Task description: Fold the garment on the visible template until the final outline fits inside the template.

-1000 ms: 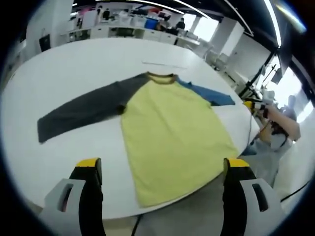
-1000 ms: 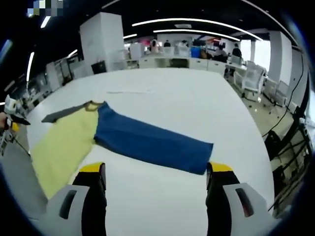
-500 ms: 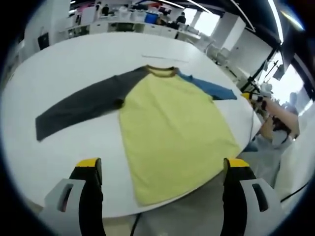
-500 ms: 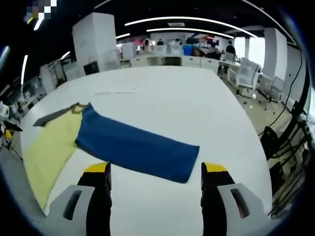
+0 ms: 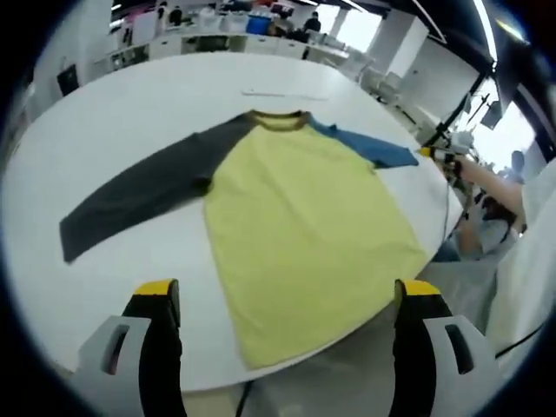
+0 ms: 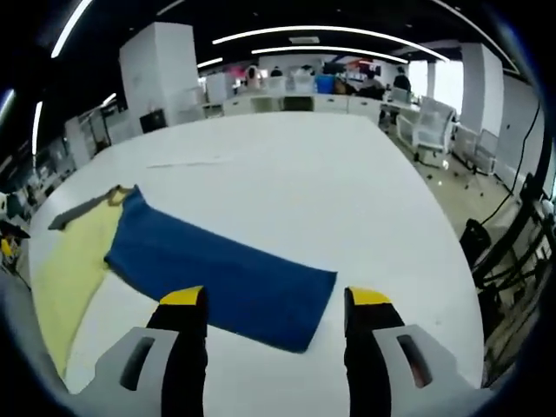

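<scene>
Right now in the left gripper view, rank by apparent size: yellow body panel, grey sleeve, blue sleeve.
1. Yellow body panel: largest by far.
2. Grey sleeve: clearly smaller than the panel.
3. Blue sleeve: looks smallest, but it lies farther from the camera, so it may really match the grey one.

Yellow garment (image 5: 295,226), grey sleeve (image 5: 139,191), blue sleeve (image 6: 217,269), white table (image 6: 347,191).

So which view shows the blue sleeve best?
The right gripper view: the blue sleeve lies spread out in full, ahead of the open hand-held gripper. The left gripper view catches just a thin far strip past the yellow body.
</scene>
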The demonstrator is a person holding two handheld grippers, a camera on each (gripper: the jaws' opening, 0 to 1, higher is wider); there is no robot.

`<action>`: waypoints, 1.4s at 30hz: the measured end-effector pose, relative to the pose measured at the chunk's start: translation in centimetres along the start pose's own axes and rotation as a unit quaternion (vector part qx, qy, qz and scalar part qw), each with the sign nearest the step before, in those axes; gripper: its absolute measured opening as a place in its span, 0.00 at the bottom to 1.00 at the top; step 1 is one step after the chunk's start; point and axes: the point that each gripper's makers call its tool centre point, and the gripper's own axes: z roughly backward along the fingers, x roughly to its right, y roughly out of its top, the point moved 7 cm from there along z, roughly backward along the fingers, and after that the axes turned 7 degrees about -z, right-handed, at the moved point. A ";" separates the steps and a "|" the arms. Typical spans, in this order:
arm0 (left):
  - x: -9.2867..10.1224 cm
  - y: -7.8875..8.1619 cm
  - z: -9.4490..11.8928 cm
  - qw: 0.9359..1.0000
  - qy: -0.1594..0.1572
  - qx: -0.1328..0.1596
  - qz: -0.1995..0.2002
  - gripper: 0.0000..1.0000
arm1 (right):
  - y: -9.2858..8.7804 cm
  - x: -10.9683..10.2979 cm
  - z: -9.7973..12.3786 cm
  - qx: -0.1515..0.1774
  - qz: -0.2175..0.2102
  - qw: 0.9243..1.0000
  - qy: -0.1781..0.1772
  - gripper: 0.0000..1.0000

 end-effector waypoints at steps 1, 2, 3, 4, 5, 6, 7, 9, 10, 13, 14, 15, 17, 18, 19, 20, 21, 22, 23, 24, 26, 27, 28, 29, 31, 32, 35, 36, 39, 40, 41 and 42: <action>-0.1 0.1 -0.1 1.000 0.000 0.001 0.002 0.99 | 0.0 0.1 -0.1 0.000 -0.002 1.000 0.000 0.61; -0.1 0.1 -0.1 1.000 0.000 0.002 0.003 0.99 | 0.0 0.2 -0.3 -0.001 -0.005 1.000 -0.001 0.60; -0.1 0.1 -0.1 1.000 0.000 0.002 0.003 0.99 | 0.0 0.3 -0.4 -0.001 -0.005 1.000 -0.002 0.59; -0.1 0.2 -0.2 1.000 0.000 0.002 0.003 0.99 | 0.0 0.4 -0.5 -0.001 -0.006 1.000 -0.003 0.58; -0.1 0.2 -0.2 1.000 0.000 0.002 0.002 0.99 | 0.0 0.7 -0.7 -0.002 -0.008 1.000 -0.004 0.57; -0.1 0.2 -0.2 1.000 0.000 0.001 0.003 0.99 | 0.0 0.9 -0.9 -0.004 -0.010 1.000 -0.006 0.57; -0.2 0.2 -0.2 1.000 0.000 0.001 0.003 0.99 | -0.1 1.0 -1.0 -0.005 -0.012 1.000 -0.006 0.56; -0.2 0.2 -0.3 1.000 0.001 -0.001 0.003 0.99 | -0.1 1.5 -1.5 -0.008 -0.019 1.000 -0.010 0.54; -0.2 0.1 -0.3 1.000 0.001 -0.003 0.003 0.99 | -0.1 1.7 -1.6 -0.008 -0.021 1.000 -0.015 0.51; -0.2 -0.1 -0.3 1.000 0.001 -0.007 0.003 0.99 | 0.2 2.8 -2.3 -0.004 -0.033 0.999 -0.029 0.41; -0.2 -0.1 -0.2 1.000 0.001 -0.009 0.003 0.99 | 0.3 3.0 -2.4 -0.002 -0.039 0.999 -0.033 0.39; -0.3 -0.2 -0.2 1.000 0.002 -0.010 0.003 0.99 | 0.4 3.1 -2.5 0.003 -0.048 0.998 -0.036 0.37; -0.4 -0.3 -0.2 1.000 0.004 -0.011 0.004 0.99 | 0.4 3.5 -2.6 0.008 -0.068 0.997 -0.037 0.34; -0.4 -0.3 -0.2 1.000 0.004 -0.011 0.005 0.99 | 0.4 3.7 -2.7 0.009 -0.073 0.996 -0.040 0.33; -0.4 -0.3 -0.2 1.000 0.005 -0.010 0.006 0.99 | 0.3 4.1 -2.9 0.008 -0.075 0.996 -0.044 0.31; -0.5 -0.3 -0.2 1.000 0.005 -0.009 0.006 0.99 | 0.3 4.2 -3.0 0.009 -0.074 0.996 -0.045 0.30; -0.4 -0.2 -0.2 1.000 0.005 -0.009 0.005 0.99 | 0.3 4.5 -3.2 0.008 -0.072 0.996 -0.045 0.28; -0.4 -0.2 -0.2 1.000 0.005 -0.008 0.006 0.99 | 0.3 4.6 -3.4 0.007 -0.070 0.996 -0.046 0.27; -0.4 -0.2 -0.2 1.000 0.005 -0.008 0.006 0.99 | 0.2 4.8 -3.7 0.003 -0.069 0.996 -0.048 0.26; -0.3 -0.2 -0.3 1.000 0.005 -0.008 0.005 0.99 | 0.1 4.9 -3.8 0.001 -0.071 0.996 -0.049 0.25; -0.2 -0.3 -0.3 1.000 0.004 -0.009 0.005 0.99 | 0.0 5.2 -4.3 0.002 -0.081 0.996 -0.044 0.24; -0.2 -0.3 -0.4 1.000 0.004 -0.010 0.005 0.99 | -0.2 5.4 -4.5 -0.002 -0.086 0.995 -0.048 0.24; -0.1 -0.4 -0.4 1.000 0.003 -0.010 0.005 0.99 | -0.4 5.5 -4.6 -0.004 -0.087 0.995 -0.050 0.23; -0.1 -0.4 -0.4 1.000 0.004 -0.011 0.006 0.99 | -0.5 5.7 -4.8 -0.007 -0.085 0.995 -0.053 0.22; 0.1 -0.4 -0.4 1.000 0.003 -0.010 0.006 0.99 | -0.7 5.7 -4.8 -0.010 -0.084 0.995 -0.055 0.19; 0.1 -0.4 -0.4 1.000 0.003 -0.010 0.006 0.99 | -0.7 5.8 -4.8 -0.011 -0.086 0.995 -0.056 0.18; 0.0 -0.4 -0.3 1.000 0.003 -0.009 0.006 0.99 | -0.9 6.2 -5.1 -0.013 -0.082 0.995 -0.059 0.18; 0.0 -0.4 -0.4 1.000 0.004 -0.010 0.006 0.99 | -0.9 6.4 -5.3 -0.015 -0.078 0.995 -0.060 0.17; 0.0 -0.3 -0.4 1.000 0.006 -0.010 0.006 0.99 | -0.8 6.3 -5.5 -0.015 -0.075 0.995 -0.059 0.15; 0.1 -0.3 -0.5 1.000 0.004 -0.009 0.006 0.99 | -0.7 6.2 -5.6 -0.016 -0.073 0.995 -0.059 0.14; 0.1 -0.3 -0.5 1.000 0.004 -0.009 0.005 0.99 | -0.8 6.2 -5.7 -0.018 -0.071 0.996 -0.061 0.13; 0.1 -0.3 -0.5 1.000 0.003 -0.010 0.004 0.99 | -0.8 6.2 -5.8 -0.021 -0.067 0.996 -0.063 0.12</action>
